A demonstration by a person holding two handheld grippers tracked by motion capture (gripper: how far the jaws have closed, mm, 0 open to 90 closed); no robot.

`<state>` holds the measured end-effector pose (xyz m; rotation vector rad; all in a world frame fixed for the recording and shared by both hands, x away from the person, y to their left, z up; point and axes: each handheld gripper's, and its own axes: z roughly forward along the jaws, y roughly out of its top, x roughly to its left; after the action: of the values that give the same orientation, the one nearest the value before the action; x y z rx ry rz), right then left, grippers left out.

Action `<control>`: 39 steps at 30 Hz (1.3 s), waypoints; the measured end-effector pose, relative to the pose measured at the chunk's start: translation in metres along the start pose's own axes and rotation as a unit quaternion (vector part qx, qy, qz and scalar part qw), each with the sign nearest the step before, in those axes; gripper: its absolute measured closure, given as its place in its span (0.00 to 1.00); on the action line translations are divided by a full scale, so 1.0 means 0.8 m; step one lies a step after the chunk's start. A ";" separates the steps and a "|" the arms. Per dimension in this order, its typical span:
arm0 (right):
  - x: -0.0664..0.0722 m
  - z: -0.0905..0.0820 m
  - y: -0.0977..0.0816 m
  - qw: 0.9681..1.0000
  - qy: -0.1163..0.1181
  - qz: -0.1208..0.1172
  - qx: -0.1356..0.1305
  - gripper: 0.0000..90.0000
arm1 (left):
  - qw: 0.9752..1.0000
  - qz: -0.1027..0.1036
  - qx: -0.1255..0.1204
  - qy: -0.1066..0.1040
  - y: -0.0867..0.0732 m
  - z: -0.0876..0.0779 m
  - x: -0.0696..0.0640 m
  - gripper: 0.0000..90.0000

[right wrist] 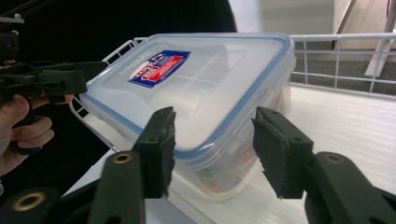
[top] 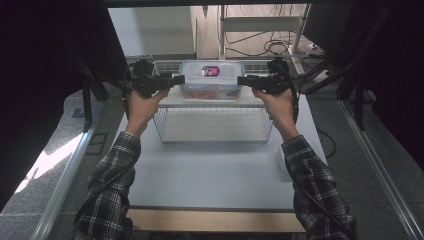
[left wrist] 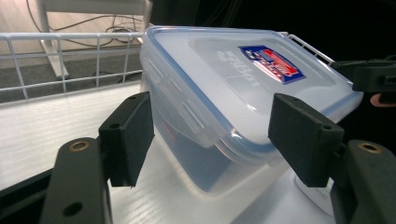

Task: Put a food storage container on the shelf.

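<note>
Left gripper (top: 176,79) and right gripper (top: 244,80), arms outstretched, point level at opposite ends of the lidded plastic container (top: 212,79) in the wire basket (top: 215,131); both jaws open, pads clear of it.

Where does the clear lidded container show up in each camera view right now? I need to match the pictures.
High view: the clear container sits at top centre, in the wire basket, between both grippers.
Left gripper view: it fills the centre and right, its corner between the fingers.
Right gripper view: centre, its near corner between the fingers.
Shared landmark: the red and blue label on the lid.
</note>
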<state>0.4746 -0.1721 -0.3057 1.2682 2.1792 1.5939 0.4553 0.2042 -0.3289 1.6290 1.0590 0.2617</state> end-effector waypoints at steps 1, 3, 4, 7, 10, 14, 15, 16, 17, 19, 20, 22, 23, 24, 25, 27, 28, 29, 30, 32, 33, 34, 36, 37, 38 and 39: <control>0.001 -0.002 -0.001 1.000 0.003 -0.004 0.000 0.52 | 1.000 0.003 -0.003 -0.001 -0.002 -0.003 -0.001 0.33; 0.002 -0.006 -0.003 1.000 0.001 -0.020 -0.001 0.49 | 1.000 0.009 -0.007 -0.004 -0.006 -0.008 -0.004 0.32; 0.003 -0.009 -0.005 1.000 -0.001 -0.027 -0.004 0.47 | 1.000 0.013 -0.010 -0.005 -0.008 -0.010 -0.005 0.30; 0.003 -0.016 -0.010 0.999 0.003 -0.038 -0.010 0.43 | 1.000 0.028 -0.011 -0.008 -0.016 -0.016 -0.010 0.27; 0.003 -0.024 -0.017 0.999 0.007 -0.044 -0.014 0.39 | 0.999 0.045 -0.010 -0.009 -0.024 -0.020 -0.015 0.24; 0.000 -0.032 -0.026 0.998 0.015 -0.049 -0.019 0.36 | 0.997 0.072 -0.005 -0.010 -0.036 -0.024 -0.027 0.21; 0.000 -0.035 -0.032 0.998 0.018 -0.050 -0.019 0.34 | 0.997 0.076 -0.004 -0.008 -0.038 -0.025 -0.029 0.20; 0.000 -0.035 -0.032 0.998 0.018 -0.050 -0.019 0.34 | 0.997 0.080 -0.004 -0.007 -0.040 -0.026 -0.031 0.20; 0.000 -0.036 -0.034 0.998 0.017 -0.052 -0.021 0.34 | 0.996 0.084 -0.003 -0.007 -0.042 -0.027 -0.033 0.19; 0.002 -0.038 -0.040 0.998 0.019 -0.055 -0.018 0.33 | 0.996 0.087 -0.004 -0.010 -0.048 -0.029 -0.037 0.18; 0.003 -0.038 -0.043 0.998 0.019 -0.059 -0.017 0.32 | 0.996 0.088 -0.004 -0.012 -0.051 -0.030 -0.039 0.17; 0.005 -0.040 -0.049 0.997 0.020 -0.066 -0.016 0.30 | 0.996 0.092 -0.001 -0.015 -0.057 -0.032 -0.043 0.16; 0.006 -0.041 -0.052 0.997 0.021 -0.070 -0.015 0.30 | 0.995 0.095 0.000 -0.014 -0.060 -0.034 -0.045 0.15; 0.009 -0.043 -0.057 0.997 0.023 -0.077 -0.014 0.28 | 0.995 0.098 0.002 -0.014 -0.063 -0.035 -0.048 0.14; 0.011 -0.044 -0.060 0.996 0.022 -0.080 -0.011 0.27 | 0.995 0.103 0.004 -0.015 -0.066 -0.036 -0.050 0.14; 0.014 -0.045 -0.065 0.996 0.022 -0.088 -0.008 0.26 | 0.993 0.114 0.008 -0.012 -0.075 -0.040 -0.055 0.14; 0.014 -0.045 -0.065 0.996 0.022 -0.088 -0.008 0.26 | 0.993 0.114 0.008 -0.012 -0.075 -0.040 -0.055 0.14; 0.016 -0.046 -0.067 0.995 0.021 -0.093 -0.008 0.25 | 0.993 0.118 0.010 -0.015 -0.078 -0.041 -0.056 0.14; 0.018 -0.048 -0.072 0.995 0.021 -0.101 -0.006 0.23 | 0.993 0.119 0.012 -0.016 -0.082 -0.041 -0.058 0.12; 0.019 -0.049 -0.074 0.994 0.023 -0.103 -0.006 0.22 | 0.992 0.123 0.016 -0.015 -0.089 -0.043 -0.062 0.12; 0.021 -0.050 -0.080 0.994 0.023 -0.111 -0.002 0.20 | 0.992 0.125 0.018 -0.017 -0.092 -0.043 -0.063 0.11; 0.023 -0.051 -0.082 0.994 0.023 -0.111 0.000 0.20 | 0.992 0.126 0.021 -0.018 -0.095 -0.044 -0.065 0.10; 0.024 -0.051 -0.085 0.993 0.024 -0.116 0.002 0.19 | 0.991 0.128 0.022 -0.018 -0.100 -0.045 -0.068 0.10; 0.026 -0.053 -0.090 0.992 0.025 -0.122 0.004 0.18 | 0.991 0.129 0.023 -0.019 -0.104 -0.046 -0.069 0.09; 0.026 -0.053 -0.090 0.992 0.025 -0.122 0.004 0.18 | 0.991 0.130 0.023 -0.019 -0.106 -0.047 -0.070 0.09; 0.027 -0.055 -0.095 0.992 0.023 -0.128 0.005 0.16 | 0.991 0.130 0.024 -0.019 -0.109 -0.048 -0.072 0.08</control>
<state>0.3952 -0.1936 -0.3442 0.9168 2.2709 1.5261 0.3543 0.1850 -0.3710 1.8091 0.8287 0.3777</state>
